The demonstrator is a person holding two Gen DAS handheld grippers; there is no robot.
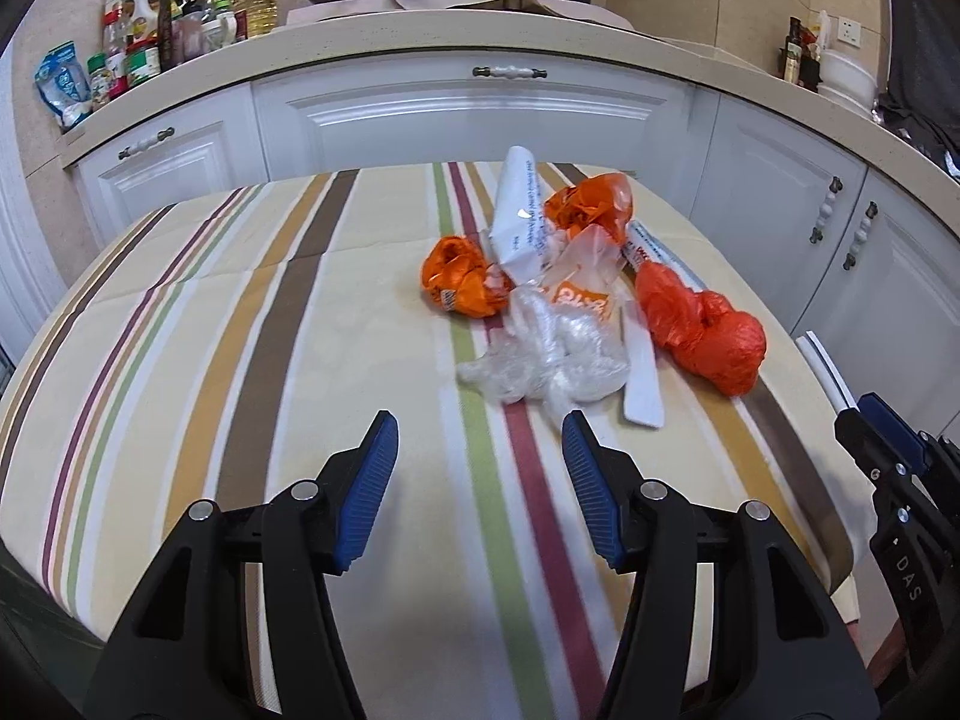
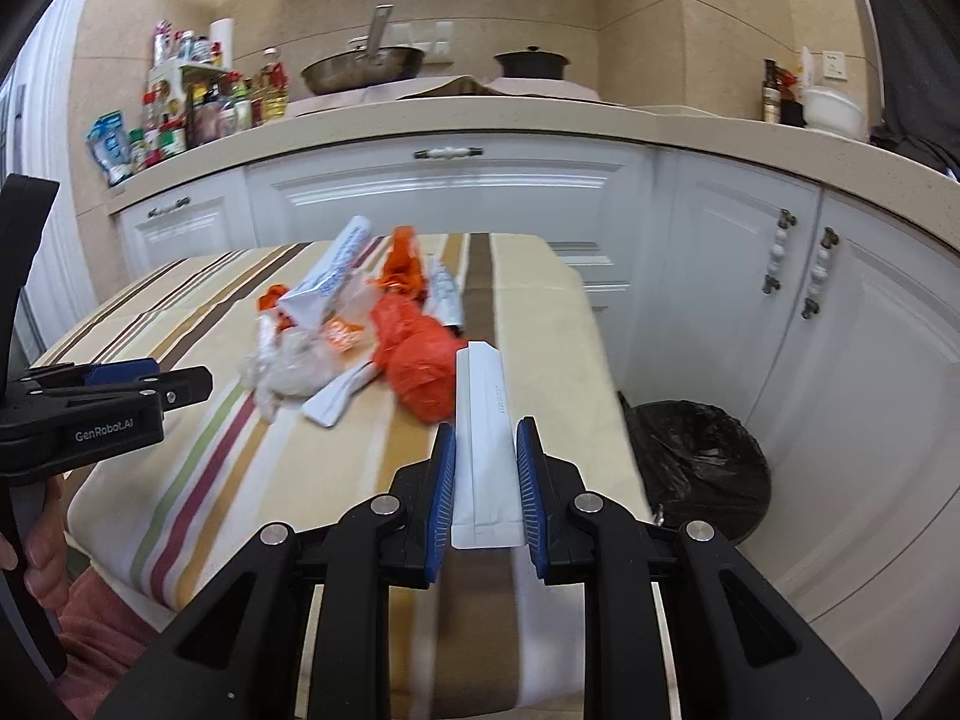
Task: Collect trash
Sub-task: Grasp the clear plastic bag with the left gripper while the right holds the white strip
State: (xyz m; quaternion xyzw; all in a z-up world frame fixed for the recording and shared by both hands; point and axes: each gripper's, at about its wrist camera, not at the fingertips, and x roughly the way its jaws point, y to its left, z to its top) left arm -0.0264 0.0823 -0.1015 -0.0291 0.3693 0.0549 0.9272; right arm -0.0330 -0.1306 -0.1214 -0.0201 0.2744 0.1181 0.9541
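A heap of trash lies on the striped table (image 1: pixel 240 324): an orange bag (image 1: pixel 459 279), a red-orange bag (image 1: pixel 702 330), a clear plastic bag (image 1: pixel 540 354) and a white tube (image 1: pixel 519 210). My left gripper (image 1: pixel 480 426) is open and empty, just short of the clear bag. My right gripper (image 2: pixel 483 438) is shut on a white flat packet (image 2: pixel 483 420) and holds it above the table's right edge, next to the red-orange bag (image 2: pixel 417 366). A bin with a black liner (image 2: pixel 696 462) stands on the floor to the right of the table.
White kitchen cabinets (image 2: pixel 444 198) and a countertop run behind the table, with a wok (image 2: pixel 360 69), a black pot (image 2: pixel 531 63) and bottles (image 2: pixel 198 102) on top. The left gripper's body (image 2: pixel 90 402) shows at the left in the right wrist view.
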